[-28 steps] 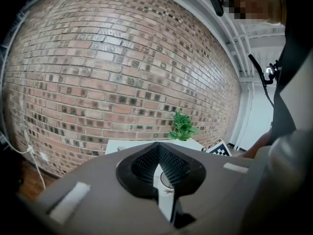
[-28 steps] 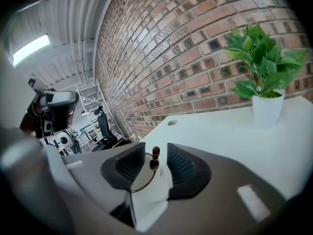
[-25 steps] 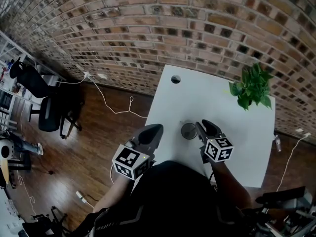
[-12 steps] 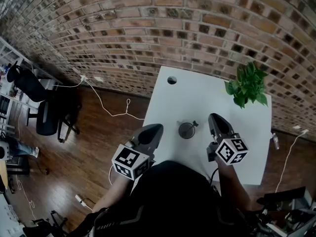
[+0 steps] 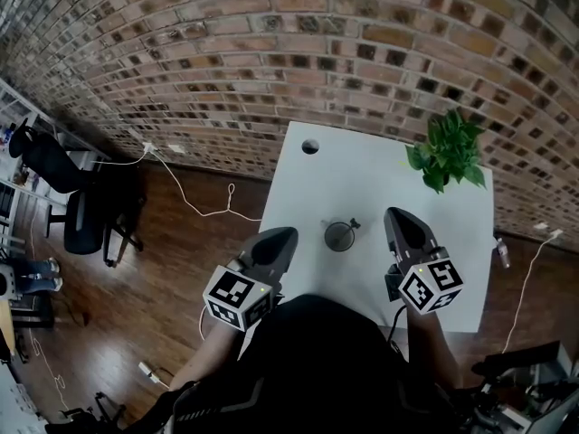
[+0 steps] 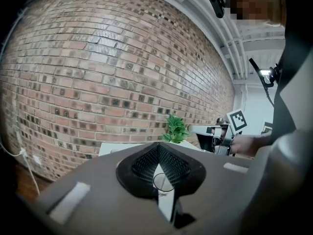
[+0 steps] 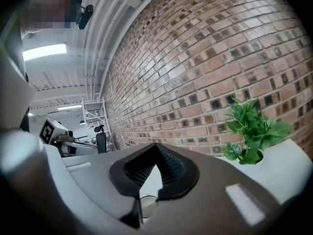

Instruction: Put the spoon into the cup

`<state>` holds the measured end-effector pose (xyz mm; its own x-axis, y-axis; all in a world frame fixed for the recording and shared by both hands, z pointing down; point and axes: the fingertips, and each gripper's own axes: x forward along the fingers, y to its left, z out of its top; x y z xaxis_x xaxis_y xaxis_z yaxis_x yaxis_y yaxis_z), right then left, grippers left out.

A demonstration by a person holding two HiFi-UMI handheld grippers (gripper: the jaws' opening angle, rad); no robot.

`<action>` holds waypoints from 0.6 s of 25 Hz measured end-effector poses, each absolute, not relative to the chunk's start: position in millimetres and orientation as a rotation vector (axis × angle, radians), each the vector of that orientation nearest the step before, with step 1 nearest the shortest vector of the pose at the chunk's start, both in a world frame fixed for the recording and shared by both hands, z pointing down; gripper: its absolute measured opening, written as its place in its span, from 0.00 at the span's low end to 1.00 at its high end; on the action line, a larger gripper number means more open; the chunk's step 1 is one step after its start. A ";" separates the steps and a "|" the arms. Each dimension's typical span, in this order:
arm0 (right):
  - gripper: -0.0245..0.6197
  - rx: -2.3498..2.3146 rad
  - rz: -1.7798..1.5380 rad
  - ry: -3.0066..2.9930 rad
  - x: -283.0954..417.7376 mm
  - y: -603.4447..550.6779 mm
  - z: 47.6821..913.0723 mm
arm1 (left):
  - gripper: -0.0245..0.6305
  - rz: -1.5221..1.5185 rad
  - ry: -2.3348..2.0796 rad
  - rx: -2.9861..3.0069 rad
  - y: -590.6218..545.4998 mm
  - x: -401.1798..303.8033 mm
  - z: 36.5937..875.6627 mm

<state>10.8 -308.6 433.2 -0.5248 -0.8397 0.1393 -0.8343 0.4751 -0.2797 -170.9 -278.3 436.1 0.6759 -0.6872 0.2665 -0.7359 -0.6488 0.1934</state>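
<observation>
White table [image 5: 434,233]: spoon [image 5: 354,223] in cup [image 5: 340,236], handle at 1 o'clock. Prob. light, stiff, slick; pinch mid-handle. L gripper [image 5: 286,233] & R gripper [image 5: 397,214] jaws together, empty; R's just closed.

Wall: red-brown brick wall [image 5: 271,52] with pale mortar joints, running behind the far edge of the white rectangular table [image 5: 389,183].
Floor: dark wooden plank floor [image 5: 163,269], left of the table.
Furniture: black wheeled office chair [image 5: 86,211], well left of the table.
Cabling: thin white cable [image 5: 210,208], trailing over the floor from the wall base toward the table's left edge.
Plant: green leafy potted plant [image 5: 450,152], at the table's far right corner.
Light: lit white ceiling strip lamp [image 7: 44,51], overhead beyond the table's left side.
</observation>
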 end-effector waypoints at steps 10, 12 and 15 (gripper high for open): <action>0.05 -1.553 -0.392 2.728 9.8 -288.8 409.6 | 0.03 0.242 -1.080 2.636 -271.9 -164.5 432.8; 0.05 -1.558 -0.397 2.712 12.1 -286.1 404.6 | 0.03 0.245 -1.066 2.644 -270.1 -163.5 432.0; 0.05 -1.584 -0.403 2.691 17.2 -280.7 402.2 | 0.03 0.246 -1.045 2.651 -267.5 -161.7 430.7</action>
<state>17.2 -280.7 402.2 -0.4937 -0.8592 0.1344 -0.8609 0.4610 -0.2151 -161.7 -267.5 430.7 0.7239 -0.6399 0.2580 -0.6878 -0.6990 0.1959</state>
